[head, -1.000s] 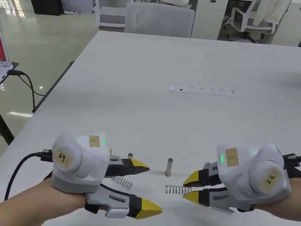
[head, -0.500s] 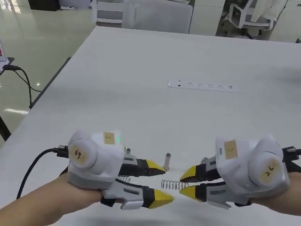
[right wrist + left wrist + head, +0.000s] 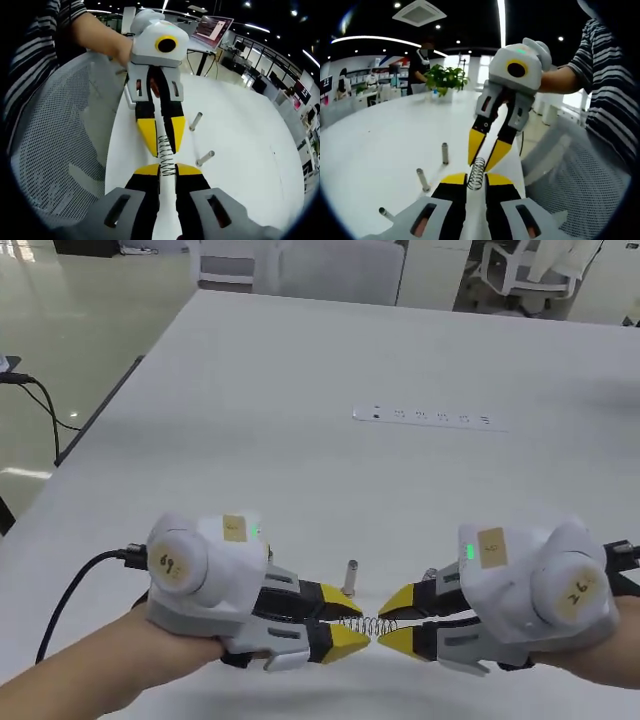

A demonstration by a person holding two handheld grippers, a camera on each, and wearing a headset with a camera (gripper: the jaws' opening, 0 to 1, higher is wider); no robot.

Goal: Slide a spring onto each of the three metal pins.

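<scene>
White table (image 3: 300, 440) carries upright pins (image 3: 445, 152); left gripper (image 3: 357, 622) and right gripper (image 3: 384, 622) both clamp one spring (image 3: 165, 150).

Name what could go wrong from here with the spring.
1. The left gripper and right gripper each pinch one end of the spring. Pulling apart could stretch or bend it.
2. If one grip slips, the spring may flick off across the table.
3. The pins stand close by, so a swinging jaw could strike one.
</scene>
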